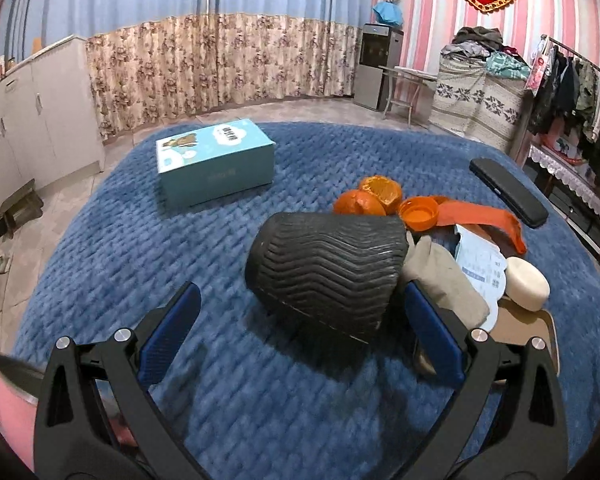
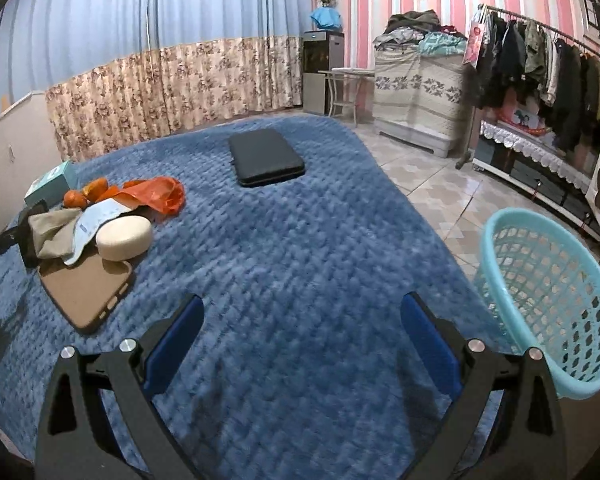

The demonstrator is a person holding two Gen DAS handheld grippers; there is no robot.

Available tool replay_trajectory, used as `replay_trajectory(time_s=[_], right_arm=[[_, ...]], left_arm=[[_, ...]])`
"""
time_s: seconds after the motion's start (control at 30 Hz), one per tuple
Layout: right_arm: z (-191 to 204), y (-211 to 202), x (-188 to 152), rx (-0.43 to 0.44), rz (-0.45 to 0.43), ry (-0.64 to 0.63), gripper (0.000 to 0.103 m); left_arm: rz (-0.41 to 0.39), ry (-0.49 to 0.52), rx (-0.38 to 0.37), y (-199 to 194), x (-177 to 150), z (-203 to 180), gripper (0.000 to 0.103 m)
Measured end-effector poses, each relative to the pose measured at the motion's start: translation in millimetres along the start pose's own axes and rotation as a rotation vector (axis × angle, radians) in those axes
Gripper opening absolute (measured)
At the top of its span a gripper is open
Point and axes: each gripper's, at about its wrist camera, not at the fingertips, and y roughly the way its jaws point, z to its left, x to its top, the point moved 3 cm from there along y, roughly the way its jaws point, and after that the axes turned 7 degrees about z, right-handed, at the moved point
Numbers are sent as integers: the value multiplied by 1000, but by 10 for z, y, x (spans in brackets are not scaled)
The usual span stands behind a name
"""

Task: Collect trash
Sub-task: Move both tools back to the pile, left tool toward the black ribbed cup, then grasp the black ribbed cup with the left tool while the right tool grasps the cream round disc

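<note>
You are holding both the left tool (image 1: 300, 324) and right tool (image 2: 302, 336) wide, empty; trash pile (image 2: 100, 220) at ten o'clock awaiting collection, basket (image 2: 548, 304) at three o'clock unfilled.

blanket (image 2: 300, 240) blue quilted | bin (image 1: 328, 272) black zigzag-ribbed | basket (image 2: 548, 300) turquoise lattice | peels (image 1: 368, 198) orange

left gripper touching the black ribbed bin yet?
Apart. In the left wrist view the left gripper is open, with blue blanket showing between the left pad and the black ribbed bin; the right pad sits beside it.
</note>
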Motion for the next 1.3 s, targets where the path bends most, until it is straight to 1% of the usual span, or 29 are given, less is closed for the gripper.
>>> replay_trajectory(time_s=[0.23,0.33,0.37,0.43,0.47,0.57,0.6,0.67,0.73,0.8,0.87,0.93,1.0,1.1,1.17,1.2,1.27,1.3], right_arm=[[201,87,153,53,13,-4,97],[329,143,236,108,28,7,97],[365,154,247,113,29,3,97],[461,186,268,116,32,-19,97],[515,206,279,120,34,-31,97],[674,282,291,138,50,-56,97],[721,299,292,143,54,-64,97],[826,323,289,153,58,-87,97],[944,355,290,153,65,-116,97],[1033,387,290,147,69,-139,96],[1123,420,308,154,74,-157,97],[1189,440,325,163,79,-165,96],[1269,469,362,173,83,-175,96],[1341,522,419,191,90,-176,96],[1380,588,455,208,107,-170,95],[1396,628,464,210,118,-172,94],[1442,714,457,227,150,-177,82],[1454,743,447,237,164,-176,79]], left_arm=[[52,-2,-37,265,147,-27,97],[57,-2,-61,296,166,-32,97],[53,0,-66,279,162,-37,95],[46,16,-81,230,140,-51,83],[48,28,-89,211,128,-65,76],[37,45,-56,132,91,-74,75],[28,48,-43,100,82,-66,72],[1,41,-5,-18,82,-27,70],[-15,1,8,-137,99,54,68],[-37,-29,2,-224,123,138,68],[-43,-28,5,-248,126,157,68],[-36,-13,41,-235,115,153,68],[-43,-7,56,-258,120,158,68],[-69,-18,41,-365,142,195,68],[-88,-11,50,-428,160,186,68],[-95,-3,59,-436,164,198,68],[-105,11,73,-464,173,191,68],[-104,9,72,-465,172,206,68]])
